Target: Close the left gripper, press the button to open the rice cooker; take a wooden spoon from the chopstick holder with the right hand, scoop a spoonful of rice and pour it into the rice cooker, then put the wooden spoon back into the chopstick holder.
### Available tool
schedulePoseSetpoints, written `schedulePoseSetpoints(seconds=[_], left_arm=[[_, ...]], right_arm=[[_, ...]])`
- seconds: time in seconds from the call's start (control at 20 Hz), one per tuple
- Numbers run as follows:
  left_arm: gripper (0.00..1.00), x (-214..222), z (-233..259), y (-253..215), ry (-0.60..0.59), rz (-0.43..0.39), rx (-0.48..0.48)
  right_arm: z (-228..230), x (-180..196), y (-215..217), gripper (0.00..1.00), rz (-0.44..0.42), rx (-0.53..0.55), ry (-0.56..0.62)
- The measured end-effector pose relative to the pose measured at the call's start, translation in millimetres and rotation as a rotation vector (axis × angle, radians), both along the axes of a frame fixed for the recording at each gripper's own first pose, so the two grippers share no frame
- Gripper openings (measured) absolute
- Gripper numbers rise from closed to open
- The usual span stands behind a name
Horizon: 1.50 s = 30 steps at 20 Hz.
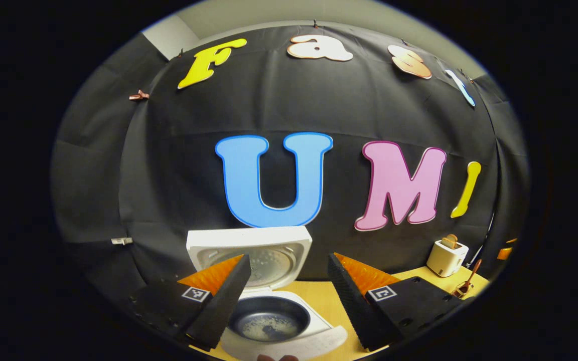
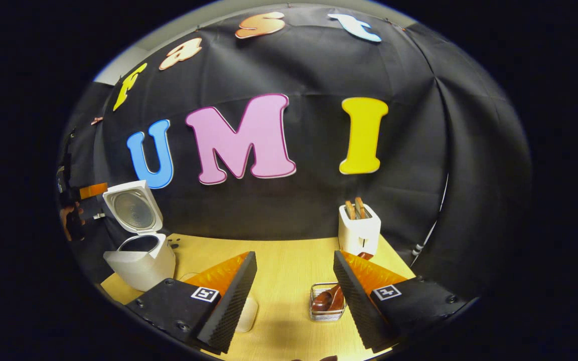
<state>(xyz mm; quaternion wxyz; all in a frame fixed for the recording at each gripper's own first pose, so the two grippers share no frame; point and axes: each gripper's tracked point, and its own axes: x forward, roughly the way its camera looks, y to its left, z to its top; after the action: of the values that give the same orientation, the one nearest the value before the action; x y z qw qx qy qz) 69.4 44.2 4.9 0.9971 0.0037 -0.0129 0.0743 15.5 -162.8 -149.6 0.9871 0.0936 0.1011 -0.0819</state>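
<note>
The white rice cooker [image 1: 289,346] stands open just below my left gripper [image 1: 289,263], its lid [image 1: 269,245] raised upright behind the dark inner pot [image 1: 269,318]. Pale specks lie on the pot's bottom. The left gripper is open, its fingers wide apart and holding nothing. In the right gripper view the open rice cooker [image 2: 141,263] sits at the table's left, with the left gripper [image 2: 84,198] and a hand beside its lid. My right gripper [image 2: 294,263] is open and holds nothing. Brown wooden spoons [image 2: 330,299] lie in a wire chopstick holder [image 2: 319,315] next to its right finger.
A white toaster [image 2: 359,229] with two slices of bread stands at the back of the wooden table [image 2: 289,271], behind the holder. A white rounded object [image 2: 247,315] lies partly under the right gripper's left finger. The toaster [image 1: 447,256] and a spoon [image 1: 467,285] appear right of the cooker.
</note>
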Motion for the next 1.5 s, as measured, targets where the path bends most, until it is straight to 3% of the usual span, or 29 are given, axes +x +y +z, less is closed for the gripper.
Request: schedulePoseSetpoints(seconds=[0.35, 0.75, 1.05, 1.4, 1.5], left_arm=[[0.98, -21, -41, -29, 0.089, 0.014, 0.038], [0.98, -25, -66, -58, 0.168, 0.028, 0.050], [0.98, -28, -73, -61, 0.199, 0.050, 0.066], [0.98, -28, -74, -55, 0.203, 0.065, 0.074], [0.97, -28, -75, -54, 0.203, 0.063, 0.078]], right_arm=[[-103, 35, -55, 0.98, -0.010, 0.124, 0.121], [-169, 86, -72, 0.98, 0.031, 0.186, 0.174], [-182, 114, -67, 0.96, 0.050, 0.271, 0.147], [-172, 117, -59, 0.75, 0.062, 0.284, 0.122], [-180, 118, -65, 0.74, 0.037, 0.270, 0.143]])
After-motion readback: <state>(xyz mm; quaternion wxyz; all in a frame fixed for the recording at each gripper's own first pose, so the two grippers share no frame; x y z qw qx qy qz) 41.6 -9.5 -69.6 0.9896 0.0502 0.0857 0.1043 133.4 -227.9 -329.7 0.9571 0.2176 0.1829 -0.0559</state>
